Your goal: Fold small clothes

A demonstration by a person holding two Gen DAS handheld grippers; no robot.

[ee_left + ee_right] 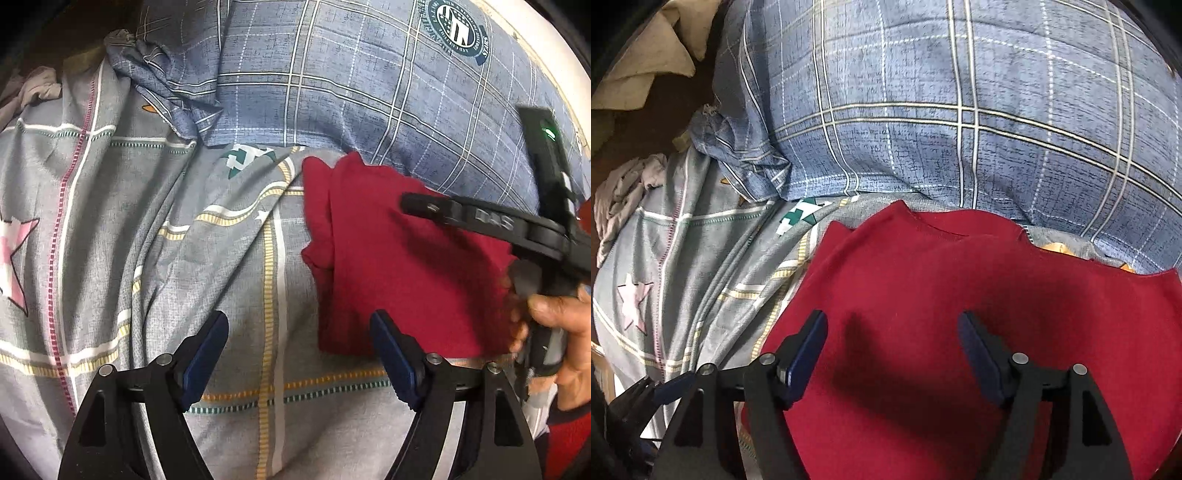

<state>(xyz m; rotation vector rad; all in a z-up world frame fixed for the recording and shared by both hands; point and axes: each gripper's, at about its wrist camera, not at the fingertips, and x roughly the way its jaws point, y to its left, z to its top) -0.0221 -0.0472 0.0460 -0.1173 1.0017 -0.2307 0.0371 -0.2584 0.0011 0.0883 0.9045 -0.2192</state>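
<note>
A dark red garment (399, 258) lies folded on the grey patterned bedsheet (147, 240); it fills the lower right wrist view (960, 314). My left gripper (299, 325) is open and empty, hovering over the sheet just left of the garment's near edge. My right gripper (892, 325) is open and empty, right above the garment; its body (517, 229) shows from the side in the left wrist view, held over the garment's right part by a hand (565, 332).
A blue plaid pillow (351, 81) lies just behind the garment, also in the right wrist view (960, 110). A crumpled grey cloth (624, 192) sits at the far left of the bed. A beige cloth (650, 62) lies beyond it.
</note>
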